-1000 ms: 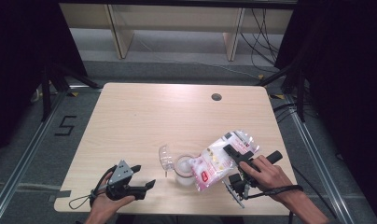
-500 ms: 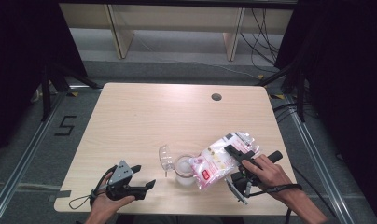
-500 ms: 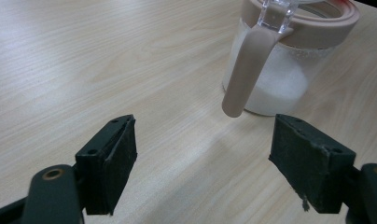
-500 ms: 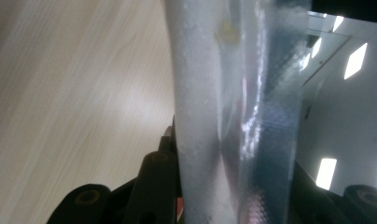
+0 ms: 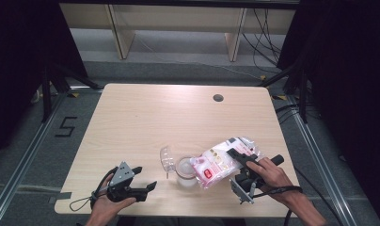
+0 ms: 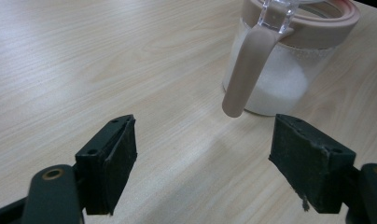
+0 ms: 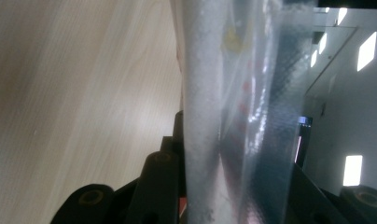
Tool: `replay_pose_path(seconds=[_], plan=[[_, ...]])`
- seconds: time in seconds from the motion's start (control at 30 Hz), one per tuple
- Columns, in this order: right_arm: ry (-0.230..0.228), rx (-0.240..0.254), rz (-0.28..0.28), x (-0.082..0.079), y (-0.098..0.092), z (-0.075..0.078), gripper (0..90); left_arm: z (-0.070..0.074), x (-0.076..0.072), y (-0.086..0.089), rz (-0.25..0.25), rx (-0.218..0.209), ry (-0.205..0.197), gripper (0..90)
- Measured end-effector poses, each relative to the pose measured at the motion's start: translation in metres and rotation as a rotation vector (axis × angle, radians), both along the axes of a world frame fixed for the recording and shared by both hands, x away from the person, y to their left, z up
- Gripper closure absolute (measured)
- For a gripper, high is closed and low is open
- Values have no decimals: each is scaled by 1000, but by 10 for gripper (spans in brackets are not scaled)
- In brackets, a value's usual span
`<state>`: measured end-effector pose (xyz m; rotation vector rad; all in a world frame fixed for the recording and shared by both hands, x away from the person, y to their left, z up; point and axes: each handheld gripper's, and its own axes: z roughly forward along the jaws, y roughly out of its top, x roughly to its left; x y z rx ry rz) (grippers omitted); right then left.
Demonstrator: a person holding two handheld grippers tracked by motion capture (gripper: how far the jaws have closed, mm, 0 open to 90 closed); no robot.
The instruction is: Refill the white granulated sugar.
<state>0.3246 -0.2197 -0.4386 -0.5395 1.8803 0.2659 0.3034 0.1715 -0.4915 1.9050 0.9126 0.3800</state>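
Pouring looks like the step in hand: your right tool (image 5: pixel 239 162) grips the plastic bag (image 5: pixel 216 162) of white grains, jaws having just closed slightly further on it. Bag's long axis runs across the desk (image 5: pixel 146 117), tilted, its lower end over the mouth of the jar (image 5: pixel 186 170). Jar stands near the front edge, lid (image 5: pixel 166 157) flipped open on its far-left side, partly filled. Your left tool (image 5: pixel 143 181) rests open and empty, jaws aimed at the jar, handle (image 6: pixel 245 70) facing it. Right hand is nearer the jar.
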Motion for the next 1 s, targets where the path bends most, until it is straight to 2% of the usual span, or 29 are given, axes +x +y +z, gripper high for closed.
replay_pose_path(seconds=[0.17, 0.33, 0.37, 0.43, 0.53, 0.57, 0.6, 0.67, 0.7, 0.83, 0.87, 0.93, 0.97, 1.0], plan=[[-17, -21, 35, 0, -1, -1, 789, 0, 0, 0, 1, 0, 0, 222], [-11, -6, 45, 1, -2, -5, 793, 0, 0, 0, -1, -2, 1, 222], [5, 7, 26, 0, -3, -7, 794, 0, 0, 0, -7, 10, -8, 223], [-2, 3, 51, 2, -3, -7, 799, 0, 0, 0, -9, 9, -9, 222], [4, 1, 59, 3, -4, -9, 806, 0, 0, 0, -11, 8, -10, 223], [5, 2, 59, 3, -4, -10, 808, 0, 0, 0, -12, 10, -11, 224], [23, 23, 36, 1, -5, -13, 810, 0, 0, 0, -13, 10, -12, 224], [5, 6, 64, 2, -4, -11, 814, 0, 0, 0, -13, 11, -12, 225], [5, 12, 62, 2, -4, -12, 816, -1, 0, -1, -4, 0, 0, 225], [19, 30, 54, 2, -4, -13, 822, -1, 0, 0, -5, 2, -1, 228], [20, 47, 61, 1, -4, -14, 823, -1, 0, 0, -4, 1, -1, 229], [46, 78, 36, 0, -6, -16, 824, 0, -1, 0, -6, 3, -1, 229], [40, 80, 43, 0, -5, -16, 825, -1, -1, 0, -5, 3, -1, 229], [52, 104, 26, -1, -6, -17, 826, -1, -1, 0, -5, 3, -1, 230]])
